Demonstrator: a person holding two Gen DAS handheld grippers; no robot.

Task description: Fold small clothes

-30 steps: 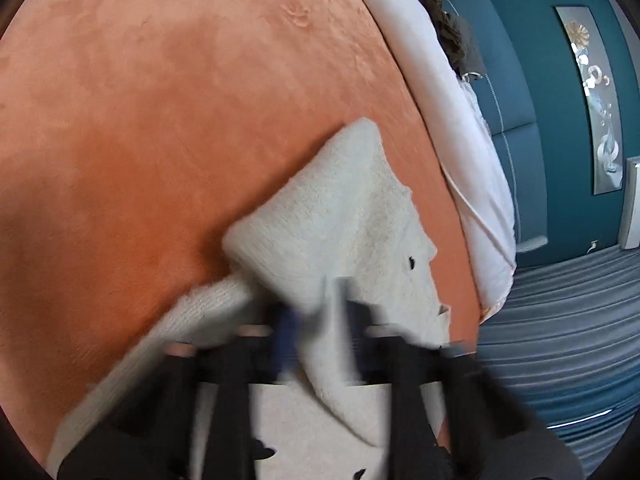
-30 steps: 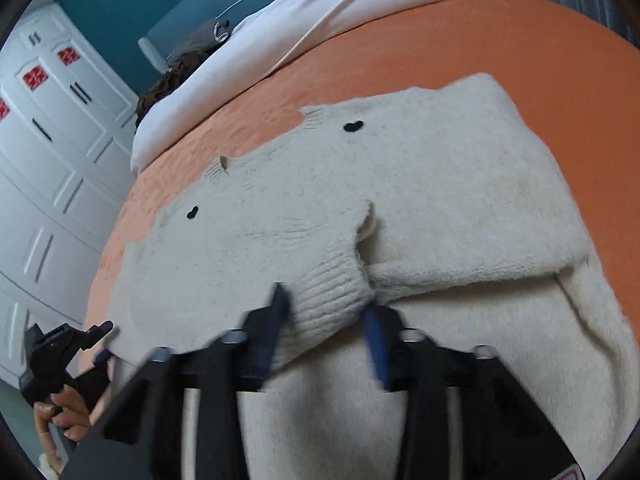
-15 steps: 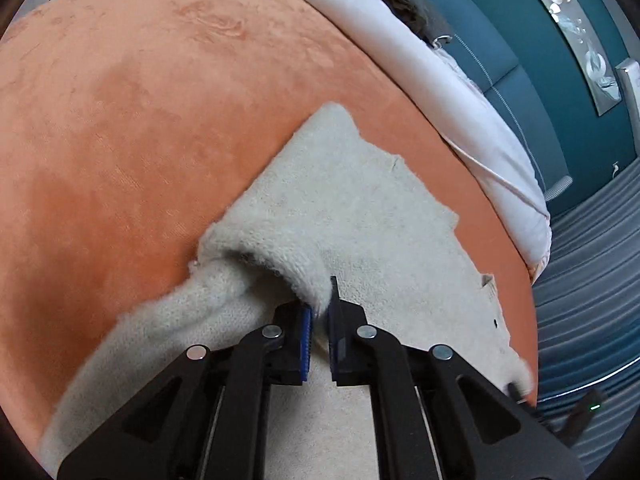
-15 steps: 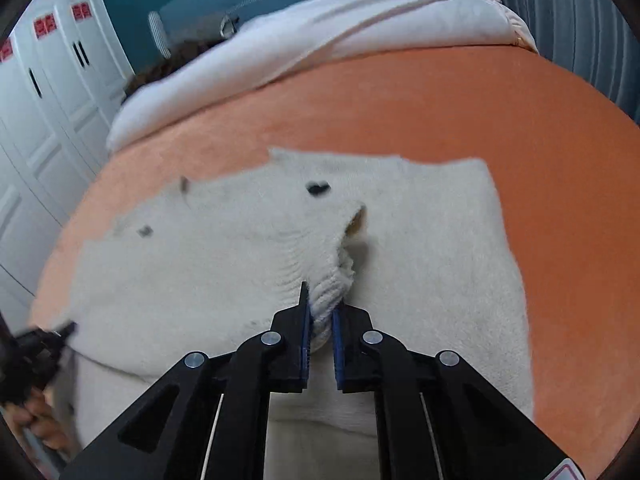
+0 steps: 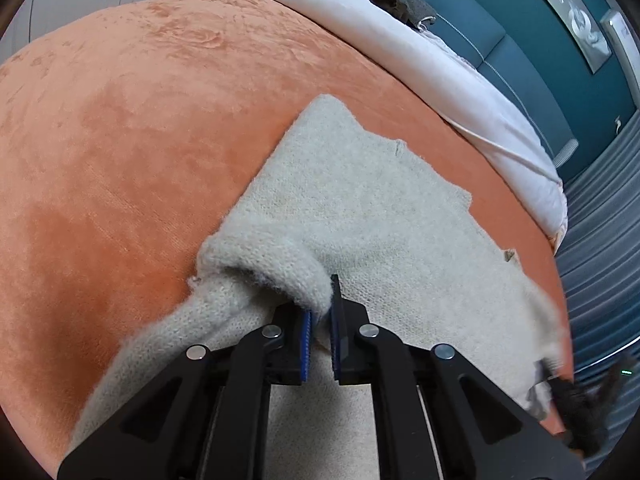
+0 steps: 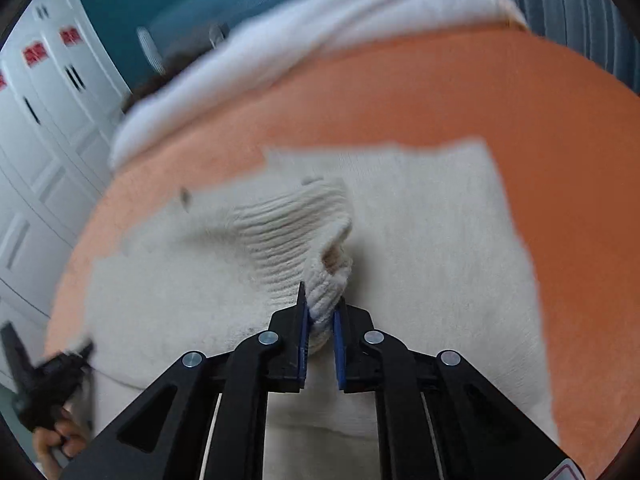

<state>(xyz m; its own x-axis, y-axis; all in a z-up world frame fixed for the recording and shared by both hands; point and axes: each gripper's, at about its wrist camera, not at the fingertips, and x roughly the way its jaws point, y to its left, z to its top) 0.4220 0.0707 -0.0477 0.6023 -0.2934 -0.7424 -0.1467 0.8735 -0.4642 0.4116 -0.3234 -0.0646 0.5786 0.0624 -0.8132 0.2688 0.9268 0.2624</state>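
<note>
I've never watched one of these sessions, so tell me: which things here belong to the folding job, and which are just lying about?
Part of the job:
- cream knitted sweater, spread on the orange blanket
- left hand-held gripper, pinching a sleeve
- right hand-held gripper, pinching a ribbed cuff

Just lying about:
- white bedding
- white cupboard doors
- teal headboard
</note>
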